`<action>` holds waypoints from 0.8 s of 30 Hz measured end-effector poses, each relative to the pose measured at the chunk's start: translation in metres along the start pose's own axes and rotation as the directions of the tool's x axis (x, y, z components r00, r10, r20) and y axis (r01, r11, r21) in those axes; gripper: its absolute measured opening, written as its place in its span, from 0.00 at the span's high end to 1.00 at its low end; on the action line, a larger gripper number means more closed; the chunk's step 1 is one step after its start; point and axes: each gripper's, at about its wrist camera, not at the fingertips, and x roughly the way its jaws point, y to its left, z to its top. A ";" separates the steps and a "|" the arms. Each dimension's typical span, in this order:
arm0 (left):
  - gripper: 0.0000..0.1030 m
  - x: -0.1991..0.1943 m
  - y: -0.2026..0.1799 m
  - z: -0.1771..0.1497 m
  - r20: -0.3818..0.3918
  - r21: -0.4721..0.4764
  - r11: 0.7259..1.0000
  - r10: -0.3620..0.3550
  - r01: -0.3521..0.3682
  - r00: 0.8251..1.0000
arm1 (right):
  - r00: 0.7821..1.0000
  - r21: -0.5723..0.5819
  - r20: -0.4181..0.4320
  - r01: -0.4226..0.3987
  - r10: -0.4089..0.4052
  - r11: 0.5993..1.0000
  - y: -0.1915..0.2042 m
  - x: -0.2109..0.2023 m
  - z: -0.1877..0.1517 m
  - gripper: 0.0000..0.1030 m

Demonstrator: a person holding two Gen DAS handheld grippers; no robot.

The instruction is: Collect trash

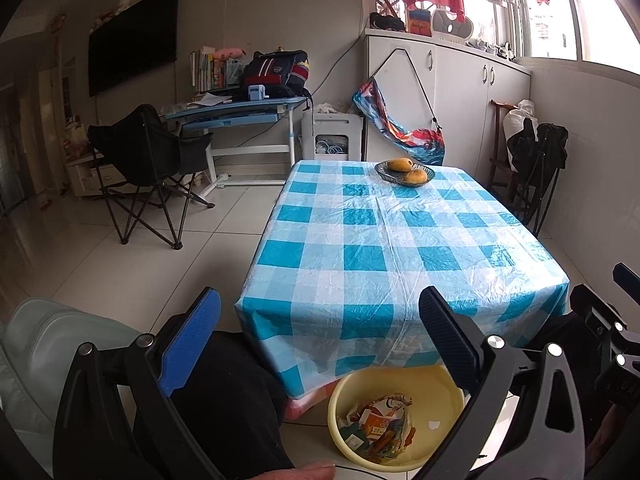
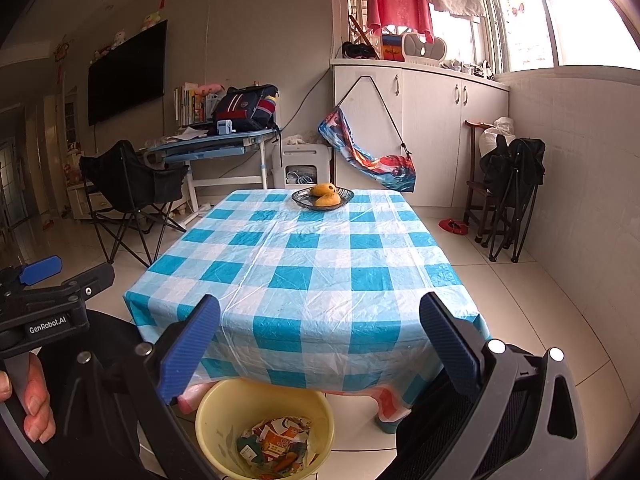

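Crumpled wrappers are lying in the yellow bin under the worktop's near edge; both the left claw and the right claw are gaping empty.

Crumpled printed wrappers inside yellow basin on floor, under table edge.

floor: pale glossy tiles | walls: plain, black TV mounted | window: bright daylight | white cabinets | blue desk | folding chair | checked table
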 end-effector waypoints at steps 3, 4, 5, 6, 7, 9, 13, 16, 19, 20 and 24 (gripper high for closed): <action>0.07 0.000 0.000 0.000 -0.003 0.004 1.000 -0.002 0.002 1.000 | 1.000 0.002 0.000 0.000 0.000 1.000 0.000 0.000 0.000 0.07; 0.07 0.000 0.000 0.000 -0.003 0.005 1.000 -0.002 0.002 1.000 | 1.000 0.003 0.001 0.000 0.000 1.000 -0.001 0.000 0.000 0.07; 0.07 0.000 0.000 0.000 -0.003 0.005 1.000 -0.002 0.002 1.000 | 1.000 0.001 0.000 0.000 0.000 1.000 0.000 0.000 0.000 0.07; 0.07 0.000 0.000 0.000 -0.002 0.004 1.000 -0.001 0.001 1.000 | 1.000 0.002 -0.001 0.000 0.000 1.000 -0.001 0.000 0.000 0.07; 0.07 0.000 -0.001 0.000 -0.003 0.004 1.000 -0.002 0.002 1.000 | 1.000 0.001 -0.001 0.000 0.000 1.000 -0.001 0.000 0.000 0.07; 0.07 0.000 -0.001 0.000 -0.003 0.004 1.000 -0.001 0.001 1.000 | 1.000 0.000 0.001 0.000 0.000 1.000 -0.001 -0.001 0.000 0.07; 0.07 0.000 0.000 0.000 -0.004 0.003 1.000 -0.002 0.002 1.000 | 1.000 0.000 -0.001 0.000 0.000 1.000 0.000 0.000 0.000 0.07; 0.07 0.000 0.000 0.000 -0.003 0.004 1.000 -0.001 0.001 1.000 | 1.000 0.000 0.000 0.000 0.000 1.000 0.000 0.000 0.000 0.07; 0.07 0.000 0.000 0.000 -0.003 0.006 1.000 0.000 0.000 1.000 | 1.000 -0.002 -0.001 0.000 0.000 1.000 0.000 0.000 0.000 0.07; 0.07 0.000 0.000 0.000 -0.003 0.006 1.000 0.000 0.000 1.000 | 1.000 -0.002 -0.001 0.000 0.000 1.000 0.000 0.000 0.000 0.07; 0.07 0.000 0.000 0.000 -0.003 0.005 1.000 0.000 0.000 1.000 | 1.000 -0.001 -0.001 0.000 0.000 1.000 0.001 0.000 0.000 0.07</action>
